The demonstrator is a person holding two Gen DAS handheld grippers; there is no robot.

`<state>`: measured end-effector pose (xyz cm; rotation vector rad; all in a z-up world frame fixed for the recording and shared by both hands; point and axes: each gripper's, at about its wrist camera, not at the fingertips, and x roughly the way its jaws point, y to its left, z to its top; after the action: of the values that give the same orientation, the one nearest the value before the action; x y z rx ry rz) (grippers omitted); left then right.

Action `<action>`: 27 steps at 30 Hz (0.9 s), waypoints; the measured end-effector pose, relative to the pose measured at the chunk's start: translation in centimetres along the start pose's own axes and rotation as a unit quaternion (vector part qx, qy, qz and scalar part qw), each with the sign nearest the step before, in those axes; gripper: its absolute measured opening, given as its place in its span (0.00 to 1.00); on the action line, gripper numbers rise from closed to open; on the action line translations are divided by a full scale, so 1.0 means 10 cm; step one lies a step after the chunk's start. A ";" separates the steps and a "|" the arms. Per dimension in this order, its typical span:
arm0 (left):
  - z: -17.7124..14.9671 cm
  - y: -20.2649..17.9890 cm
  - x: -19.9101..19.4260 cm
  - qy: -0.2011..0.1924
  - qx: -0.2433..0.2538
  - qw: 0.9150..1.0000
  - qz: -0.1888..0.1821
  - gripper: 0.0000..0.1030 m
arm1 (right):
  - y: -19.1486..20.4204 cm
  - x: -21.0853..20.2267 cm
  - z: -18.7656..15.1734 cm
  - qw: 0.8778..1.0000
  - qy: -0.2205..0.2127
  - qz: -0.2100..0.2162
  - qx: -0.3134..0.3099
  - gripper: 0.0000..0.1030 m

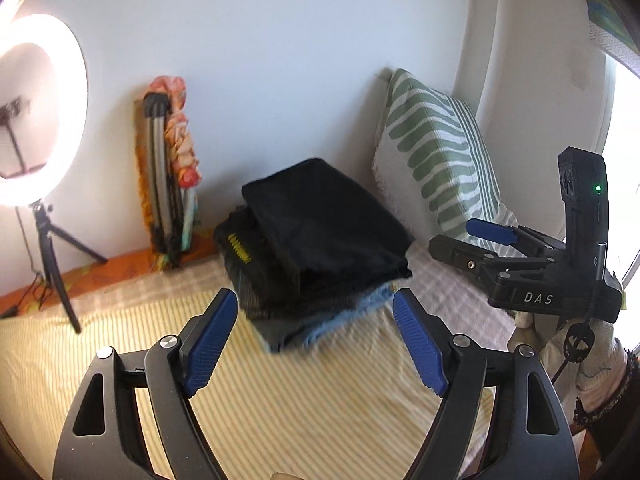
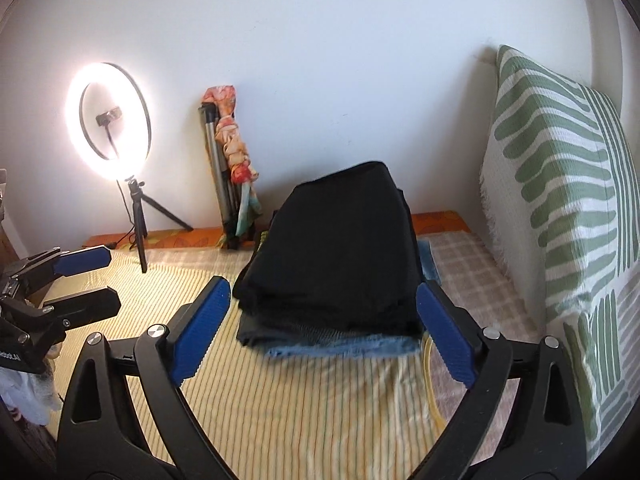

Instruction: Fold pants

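Empty jaws; folded pants (image 2: 340, 248) lengthwise wallward.

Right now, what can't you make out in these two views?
- Lower garments in the folded stack: the black pants cover them in both views, only edges show.
- Yellow print on a stacked garment, left wrist view: blurred.
- Person: only a gloved hand, cut by frame edge.

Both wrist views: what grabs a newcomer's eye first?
The lit ring light glares on its tripod by the wall at the left. A stack of folded clothes, black pants on top and something blue at the bottom, sits mid-bed on the striped sheet. The green-striped pillow leans at the right, and both hand-held grippers, left and right, stand open and empty short of the stack.
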<state>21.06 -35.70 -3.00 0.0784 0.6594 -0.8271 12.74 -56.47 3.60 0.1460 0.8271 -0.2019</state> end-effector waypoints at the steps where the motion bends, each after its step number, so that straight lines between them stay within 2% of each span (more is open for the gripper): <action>1: -0.09 0.00 -0.06 0.002 0.000 1.000 0.003 0.78 | 0.03 -0.04 -0.06 1.000 0.000 -0.001 0.000 0.93; 6: -0.39 -0.04 -0.32 0.004 0.005 1.000 0.016 0.78 | 0.20 -0.26 -0.32 1.000 0.002 -0.001 0.000 0.93; 10: -0.60 -0.03 -0.57 -0.006 -0.013 0.999 0.033 0.79 | 0.38 -0.43 -0.54 1.000 -0.003 -0.008 -0.005 0.95; 12: -0.69 -0.02 -0.67 -0.009 -0.025 0.999 0.043 0.80 | 0.46 -0.51 -0.65 1.000 -0.004 -0.003 -0.005 0.99; 16: -0.86 -0.06 -0.83 -0.006 -0.034 0.998 0.052 0.80 | 0.63 -0.67 -0.80 1.000 -0.012 0.000 -0.005 0.99; 20: -0.99 -0.09 -0.98 -0.008 -0.042 0.997 0.062 0.80 | 0.82 -0.82 -0.94 0.999 -0.023 -0.001 -0.025 1.00; 27: -1.07 -0.06 -1.11 -0.009 -0.047 0.993 0.105 0.82 | 1.02 -0.96 -1.14 0.999 -0.018 -0.002 -0.030 1.00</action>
<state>9.67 -25.48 -5.05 0.0537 0.6605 -0.5927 0.65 -43.05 3.67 0.0836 0.7976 -0.1820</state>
